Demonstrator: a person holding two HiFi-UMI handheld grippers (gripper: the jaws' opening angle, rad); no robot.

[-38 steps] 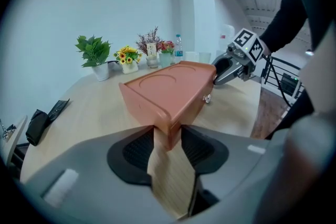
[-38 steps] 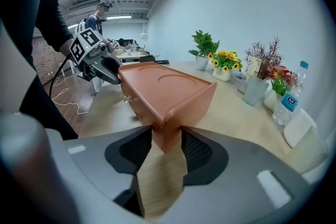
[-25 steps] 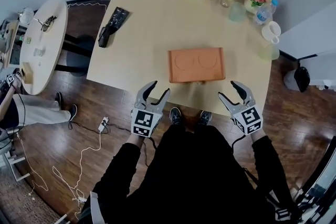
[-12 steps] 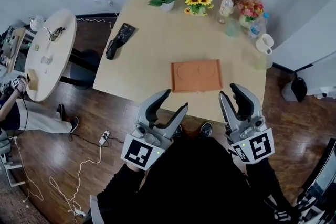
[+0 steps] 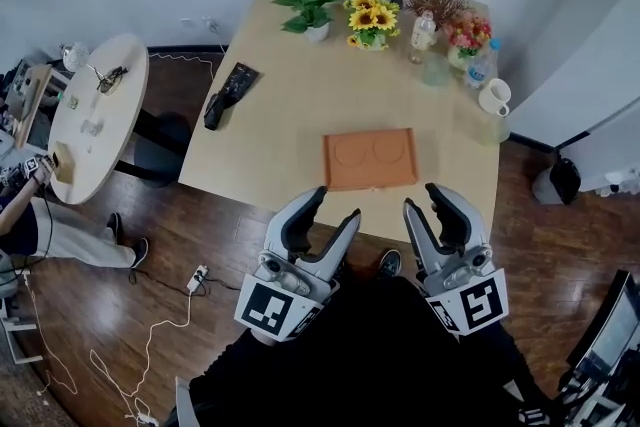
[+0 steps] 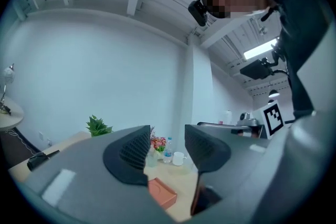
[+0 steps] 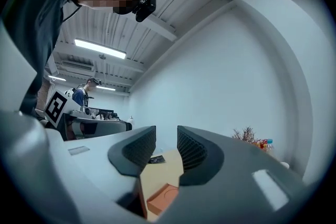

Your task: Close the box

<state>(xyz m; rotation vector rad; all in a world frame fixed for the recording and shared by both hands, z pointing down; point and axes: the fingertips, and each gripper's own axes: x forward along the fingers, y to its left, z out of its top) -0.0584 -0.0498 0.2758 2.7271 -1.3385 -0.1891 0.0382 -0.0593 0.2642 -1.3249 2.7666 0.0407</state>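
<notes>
The orange box point(image 5: 369, 158) lies flat on the wooden table point(image 5: 270, 140) near its front edge, its top with two round imprints facing up. Both grippers hover level, high in front of the table edge, apart from the box. My left gripper point(image 5: 336, 203) is open with nothing between its fingers; its view shows the box point(image 6: 161, 192) low beneath the jaws. My right gripper point(image 5: 424, 197) has just been closing; its jaws stand a narrow gap apart with nothing between them, and the box point(image 7: 164, 196) shows below them.
At the table's far end stand a green plant point(image 5: 305, 0), sunflowers point(image 5: 372, 19), dried flowers, bottles point(image 5: 421, 33) and a white mug point(image 5: 494, 97). A black object point(image 5: 229, 93) lies at the left edge. A round side table point(image 5: 95, 110) and floor cables point(image 5: 150, 315) are at left.
Both grippers have risen from below the table edge toward the camera and now look larger. The right gripper's jaws stand narrower than a second ago. The box has not moved.
</notes>
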